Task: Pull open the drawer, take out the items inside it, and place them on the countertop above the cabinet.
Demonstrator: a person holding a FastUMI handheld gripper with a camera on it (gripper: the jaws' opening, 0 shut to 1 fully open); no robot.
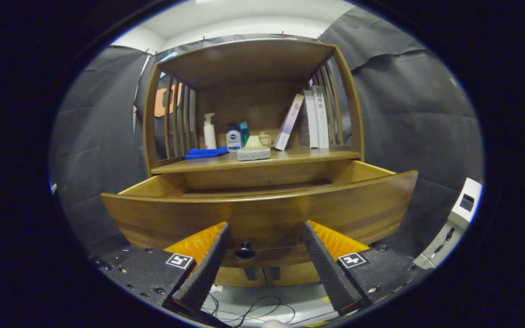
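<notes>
The wooden drawer (pixel 262 214) stands pulled out of the cabinet, its curved front close ahead of me. Its dark round knob (pixel 244 251) sits low on the front, between my fingers and nearer the left one. My gripper (pixel 266 226) is open, with the fingertips (pixel 223 230) up against the drawer front and neither pressing on the knob. The drawer front hides what lies inside. On the countertop (pixel 299 157) above rest a blue cloth (pixel 205 152) and a grey sponge (pixel 254 154) with a pale green item on top.
Further back on the countertop stand a white pump bottle (pixel 209 132), two small bottles (pixel 234 139) and leaning books (pixel 310 118). Slatted sides enclose the shelf. A white device (pixel 458 218) stands to the right of the cabinet. Cables (pixel 253 310) lie on the floor below.
</notes>
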